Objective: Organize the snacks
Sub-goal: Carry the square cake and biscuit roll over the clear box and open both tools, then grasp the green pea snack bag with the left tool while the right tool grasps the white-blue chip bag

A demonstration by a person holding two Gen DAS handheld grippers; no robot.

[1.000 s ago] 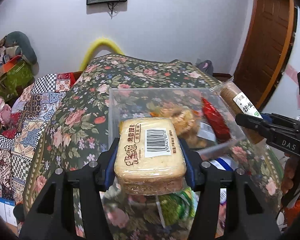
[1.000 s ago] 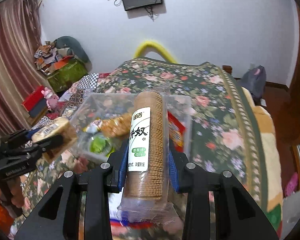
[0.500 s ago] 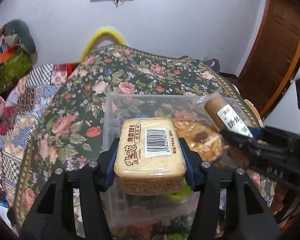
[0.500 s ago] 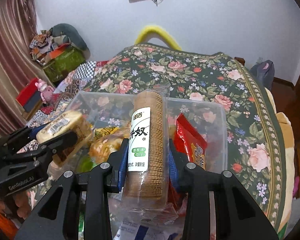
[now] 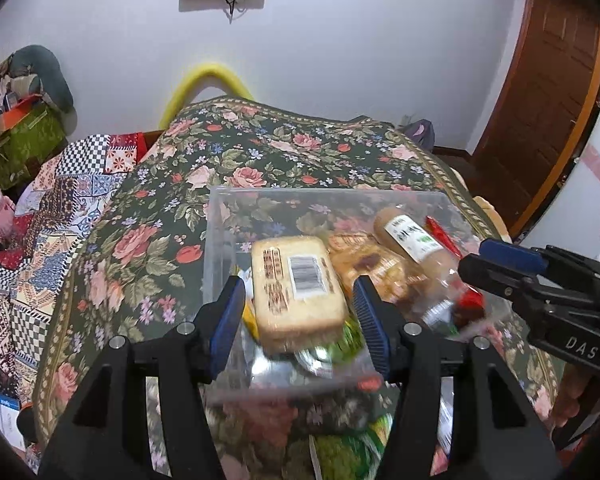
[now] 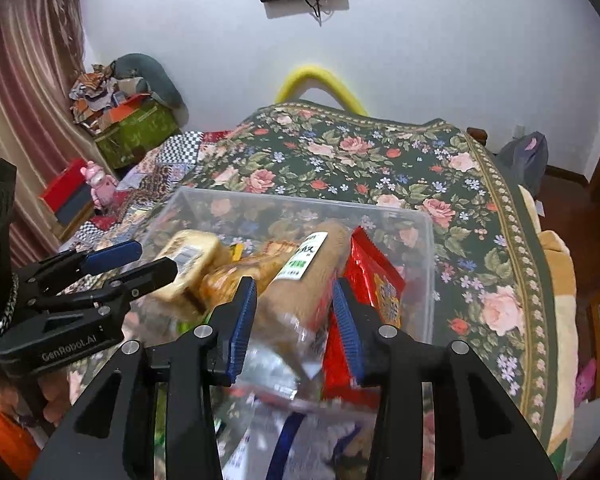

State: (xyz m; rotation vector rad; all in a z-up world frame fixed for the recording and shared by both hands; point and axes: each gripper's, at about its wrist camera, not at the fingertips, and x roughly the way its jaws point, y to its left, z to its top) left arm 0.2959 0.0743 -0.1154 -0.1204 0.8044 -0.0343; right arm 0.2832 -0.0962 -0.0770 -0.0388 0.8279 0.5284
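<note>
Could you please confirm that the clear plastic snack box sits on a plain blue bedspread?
Not quite: the bedspread is dark green with a pink rose pattern, not plain blue. The clear plastic snack box does sit on it, as the right wrist view shows.

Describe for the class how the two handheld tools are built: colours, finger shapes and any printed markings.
Both tools are black, with angular, cut-out fingers, silver bolts and ribbed blue pads. The left tool reads "GenRobot.AI" on its side in the right wrist view. The right tool shows "DAS" in the left wrist view.

Left gripper (image 5: 300, 312) angled downward, jaws apart, right gripper (image 6: 294, 320) alongside, jaws opening
</note>
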